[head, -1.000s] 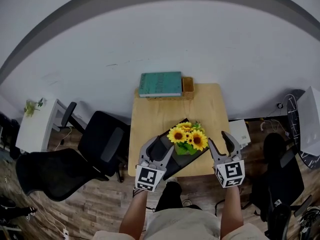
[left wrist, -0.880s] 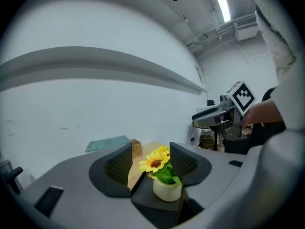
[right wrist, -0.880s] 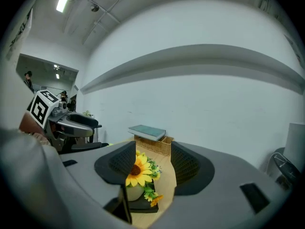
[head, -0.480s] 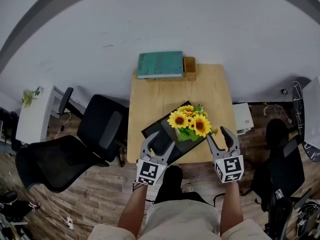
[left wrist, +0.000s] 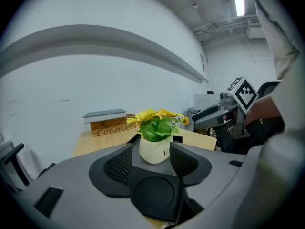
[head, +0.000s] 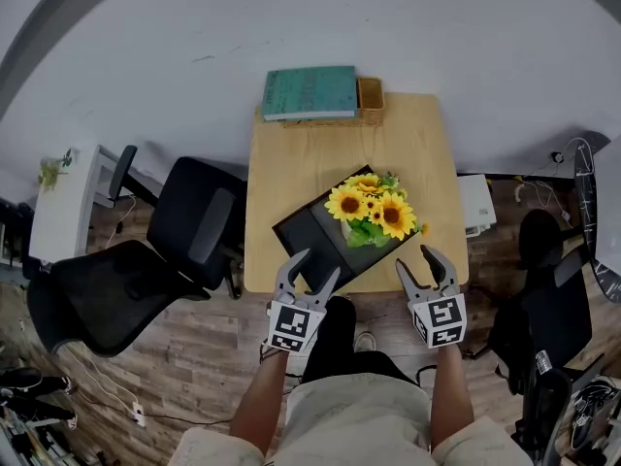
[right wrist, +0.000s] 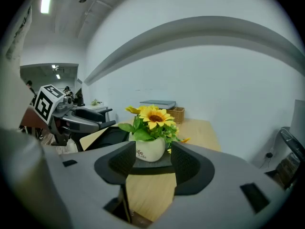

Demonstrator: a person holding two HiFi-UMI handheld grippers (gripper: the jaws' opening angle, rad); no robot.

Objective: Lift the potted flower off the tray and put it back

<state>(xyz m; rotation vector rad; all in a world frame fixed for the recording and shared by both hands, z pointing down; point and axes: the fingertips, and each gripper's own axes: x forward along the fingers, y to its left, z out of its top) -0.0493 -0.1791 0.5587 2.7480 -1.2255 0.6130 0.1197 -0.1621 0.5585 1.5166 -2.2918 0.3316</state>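
A white pot of yellow sunflowers (head: 373, 212) stands on the right end of a black tray (head: 310, 233) on the wooden table (head: 291, 163). My left gripper (head: 312, 268) is open at the table's near edge, in front of the tray, and holds nothing. Open as well, my right gripper (head: 417, 260) hangs near the front right corner, short of the pot. In the left gripper view the pot (left wrist: 153, 150) shows beyond the two pads (left wrist: 119, 163). The pot (right wrist: 150, 149) also sits ahead of the pads (right wrist: 188, 163) in the right gripper view, untouched.
A teal book (head: 309, 92) lies on a wicker basket (head: 370, 95) at the table's far edge by the wall. Black office chairs (head: 184, 246) stand left of the table; another chair (head: 543, 309) and a white box (head: 477, 202) are on the right.
Both grippers have sunk and drawn back from over the tray to the table's near edge. Their jaws have stayed open. The pot and tray have not moved.
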